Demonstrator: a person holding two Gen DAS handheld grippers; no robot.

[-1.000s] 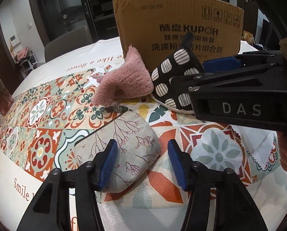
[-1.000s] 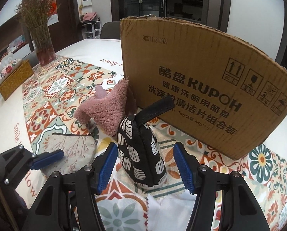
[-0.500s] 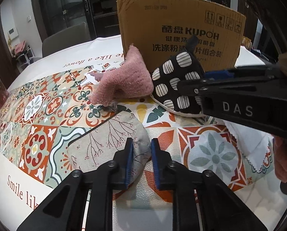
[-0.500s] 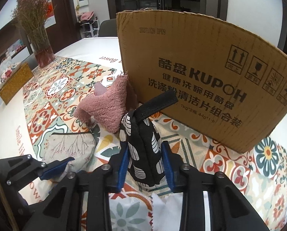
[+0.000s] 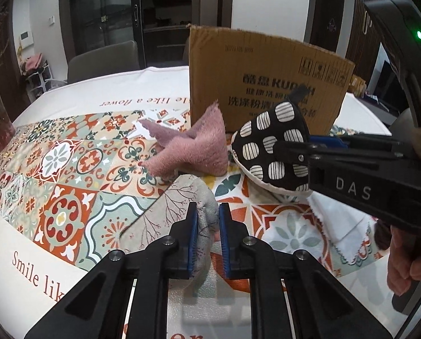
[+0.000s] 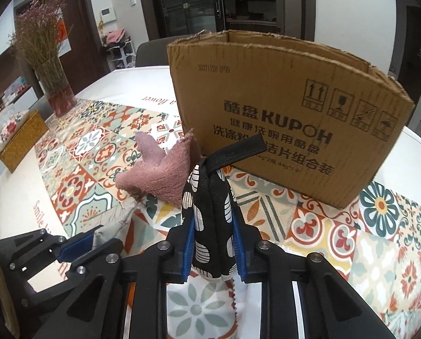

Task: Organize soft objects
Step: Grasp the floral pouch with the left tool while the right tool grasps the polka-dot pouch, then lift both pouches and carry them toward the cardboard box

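A beige pouch printed with branches (image 5: 165, 212) is pinched at its near end between the blue pads of the left gripper (image 5: 207, 236), and its held end is raised off the patterned tablecloth (image 5: 69, 175) while the rest trails down to the cloth at the left. The black mitt with white striped ovals (image 6: 210, 226) is clamped by the right gripper (image 6: 213, 250), squeezed edge-on so that it stands upright with its black hanging loop (image 6: 235, 149) pointing up toward the far side. Both grips are judged to be taken near the thick edge of each item so that the soft fabric is not let slip during a lift. An open-topped cardboard box (image 6: 289, 118) is set at the far side of the table, just behind the soft things, and it is judged to be the place where they are to be gathered, since it stands within easy reach of both tools. A pink fleecy cloth (image 5: 193, 149) is left lying crumpled near the box's left corner, between pouch and mitt, held by nothing. A white patterned cloth (image 5: 340, 231) is spread flat under the right gripper. Counted: two grippers, both closed on fabric; four soft items, of which two are held and two are free; one box; one vase of dried flowers (image 6: 49, 65) at the far left.
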